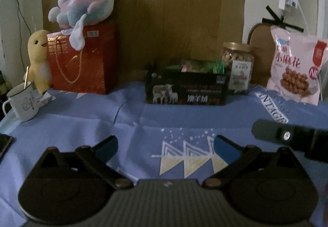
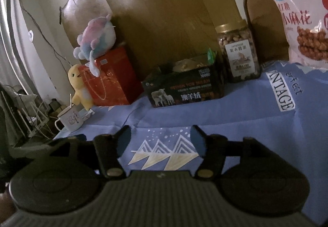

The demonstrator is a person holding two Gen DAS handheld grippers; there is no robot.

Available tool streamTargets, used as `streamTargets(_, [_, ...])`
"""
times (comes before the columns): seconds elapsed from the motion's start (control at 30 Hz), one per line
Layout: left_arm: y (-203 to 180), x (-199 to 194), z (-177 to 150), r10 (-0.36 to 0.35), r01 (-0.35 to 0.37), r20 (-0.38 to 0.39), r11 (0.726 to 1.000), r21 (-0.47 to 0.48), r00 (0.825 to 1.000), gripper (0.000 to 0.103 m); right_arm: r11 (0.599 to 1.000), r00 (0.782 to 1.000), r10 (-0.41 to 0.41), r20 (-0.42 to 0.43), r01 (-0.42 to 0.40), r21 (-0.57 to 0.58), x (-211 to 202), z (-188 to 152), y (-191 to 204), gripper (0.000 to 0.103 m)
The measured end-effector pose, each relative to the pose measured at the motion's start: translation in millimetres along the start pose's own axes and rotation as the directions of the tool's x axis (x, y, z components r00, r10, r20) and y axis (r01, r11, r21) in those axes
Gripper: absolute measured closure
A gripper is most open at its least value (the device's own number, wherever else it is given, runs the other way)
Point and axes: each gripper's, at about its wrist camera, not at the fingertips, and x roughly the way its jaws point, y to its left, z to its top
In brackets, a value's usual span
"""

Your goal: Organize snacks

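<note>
Snack box beside jar, both tools apart, empty

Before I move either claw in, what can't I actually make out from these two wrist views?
- Contents of the black box: both views show only wrapper tops above its rim; the front wall hides the rest.
- Pink snack bag: cut off by the right wrist view's right edge.
- Jar: its lower left is hidden behind the box in the left wrist view.
- Small label print: blurred and dim in both.

pink snack bag cut off right; box contents blurred
</note>
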Motion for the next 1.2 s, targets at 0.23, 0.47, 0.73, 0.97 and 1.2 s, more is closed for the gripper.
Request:
streamTargets(0.23, [-0.8,-1.7,-6.9,0.042,-0.041,-0.025,0.999,0.018,0.999,0.000,1.000,1.000,-0.012,-0.006,0.012,-0.007,-1.9,-1.4,5.6,0.027])
streamTargets(0.47, [0.9,0.9,-12.2,0.064,-0.064,-0.062,0.998,0.002,0.996,0.000,1.000,1.000,-0.029,-0.011,0.029,0.011,0.6,-4.3,3.8,0.021])
streamTargets(0.73, [0.0,8.3,-16.3,0.077,-0.078,-0.098,0.997,-0.004,0.992,0.000,0.999,0.999,-0.046,-0.015,0.046,0.022,5.8,-7.6,-0.3,0.017])
streamTargets(0.97, [-1.9,14.7,-16.6,0.084,-0.083,-0.109,0.997,0.009,0.991,0.000,0.997,0.998,-0.050,-0.031,0.052,0.052,11.9,-10.2,-7.6,0.016])
streamTargets(1.2, [-4.6,17.8,-17.1,0.089,-0.088,-0.101,0.996,0.020,0.991,0.000,0.997,0.998,-0.045,-0.047,0.048,0.067,16.5,-12.2,-13.1,0.016])
